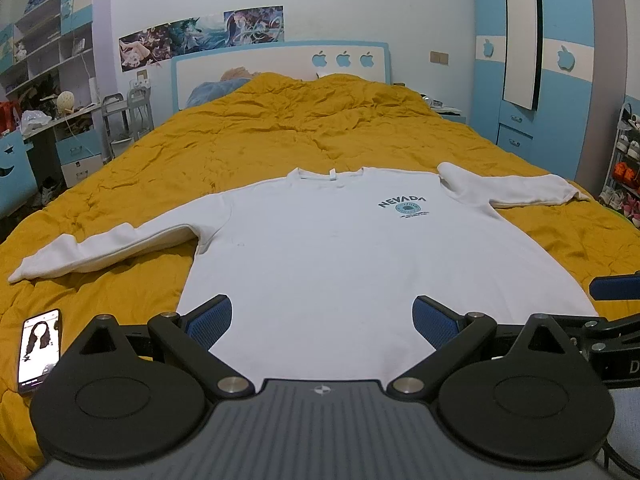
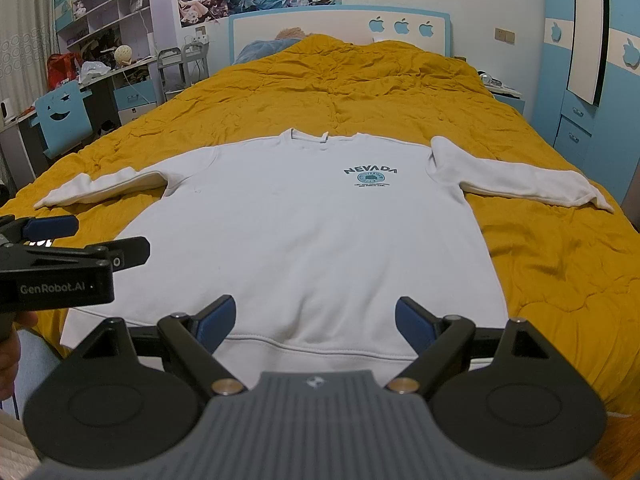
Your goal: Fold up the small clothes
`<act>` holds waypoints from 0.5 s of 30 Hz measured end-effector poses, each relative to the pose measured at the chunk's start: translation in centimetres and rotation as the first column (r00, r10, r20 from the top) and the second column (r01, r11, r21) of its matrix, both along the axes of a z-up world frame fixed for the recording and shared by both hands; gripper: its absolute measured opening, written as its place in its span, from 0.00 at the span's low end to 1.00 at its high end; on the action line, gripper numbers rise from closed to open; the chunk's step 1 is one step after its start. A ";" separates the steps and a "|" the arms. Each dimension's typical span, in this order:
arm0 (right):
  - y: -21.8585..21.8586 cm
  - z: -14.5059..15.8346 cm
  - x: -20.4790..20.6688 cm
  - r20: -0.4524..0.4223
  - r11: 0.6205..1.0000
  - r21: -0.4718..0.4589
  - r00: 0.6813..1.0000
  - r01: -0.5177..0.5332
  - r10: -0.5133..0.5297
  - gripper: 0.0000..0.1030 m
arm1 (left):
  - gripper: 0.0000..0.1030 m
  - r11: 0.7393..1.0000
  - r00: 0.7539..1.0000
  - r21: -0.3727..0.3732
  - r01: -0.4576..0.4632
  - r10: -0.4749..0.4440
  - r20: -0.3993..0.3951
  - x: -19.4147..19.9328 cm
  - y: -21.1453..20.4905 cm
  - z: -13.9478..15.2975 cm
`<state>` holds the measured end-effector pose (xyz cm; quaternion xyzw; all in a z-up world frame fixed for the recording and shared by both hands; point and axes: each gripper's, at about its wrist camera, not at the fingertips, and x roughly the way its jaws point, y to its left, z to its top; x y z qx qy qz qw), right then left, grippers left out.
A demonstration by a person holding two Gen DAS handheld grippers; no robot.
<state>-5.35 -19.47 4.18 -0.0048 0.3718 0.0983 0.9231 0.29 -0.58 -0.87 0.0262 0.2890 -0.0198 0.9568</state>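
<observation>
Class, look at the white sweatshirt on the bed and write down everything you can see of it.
The white sweatshirt lies flat and face up on the yellow quilt, unfolded, with its collar at the far end and its ribbed hem nearest the cameras. Both long sleeves spread outward to the sides. It looks like thick, soft knit cotton. A teal NEVADA print with a round emblem sits on the chest. Neither hand-held gripper touches it; both hang open above the hem.

Likely a child's bedroom: bed (image 1: pixel 280 136), wardrobe (image 1: pixel 560 80), posters (image 1: pixel 200 36).
</observation>
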 end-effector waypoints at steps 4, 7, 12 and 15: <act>0.0 0.0 0.0 0.000 1.000 0.000 1.000 0.001 -0.001 0.80 | 1.00 1.000 1.000 0.000 0.000 0.000 0.000 0.0 0.0 0.0; 0.0 0.0 0.0 -0.001 1.000 0.000 1.000 0.000 0.000 0.80 | 1.00 1.000 1.000 -0.001 -0.001 0.001 -0.001 0.0 0.0 0.0; 0.0 0.1 0.1 -0.006 1.000 -0.005 1.000 -0.003 0.003 0.80 | 1.00 1.000 1.000 -0.004 0.000 0.000 -0.006 0.1 -0.1 -0.1; 0.1 0.1 0.2 -0.011 1.000 -0.011 1.000 -0.002 0.002 0.80 | 1.00 1.000 1.000 -0.004 0.000 0.000 -0.007 0.0 -0.2 -0.2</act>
